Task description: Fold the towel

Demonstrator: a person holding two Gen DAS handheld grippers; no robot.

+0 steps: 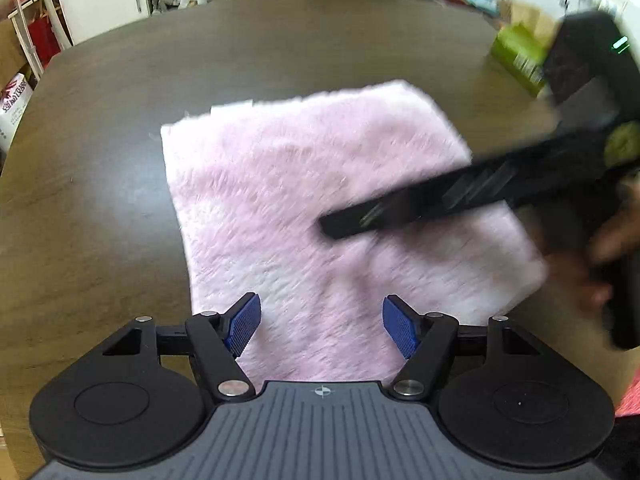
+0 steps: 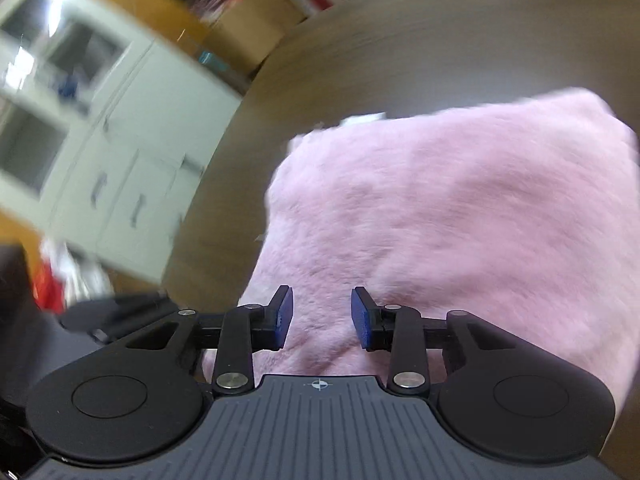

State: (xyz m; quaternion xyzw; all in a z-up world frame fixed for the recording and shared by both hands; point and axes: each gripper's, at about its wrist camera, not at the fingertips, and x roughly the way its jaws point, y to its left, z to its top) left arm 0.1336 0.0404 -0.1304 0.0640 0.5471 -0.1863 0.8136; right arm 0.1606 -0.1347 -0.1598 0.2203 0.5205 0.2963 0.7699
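A fluffy pink towel [image 1: 288, 200] lies flat on the dark wooden table [image 1: 100, 184], folded into a rough rectangle. My left gripper [image 1: 322, 326] is open and empty above the towel's near edge, its blue pads [image 1: 244, 326] wide apart. My right gripper shows in the left wrist view as a blurred black body [image 1: 460, 192] reaching in from the right over the towel. In the right wrist view the right gripper [image 2: 322, 318] is open and empty, tilted, close above the towel [image 2: 440, 216]. The view is blurred by motion.
A green box [image 1: 520, 54] stands at the table's far right. White cabinets [image 2: 100, 140] and clutter lie beyond the table's edge [image 2: 240, 120]. A white cupboard [image 1: 104, 0] and red items stand behind the table's far left.
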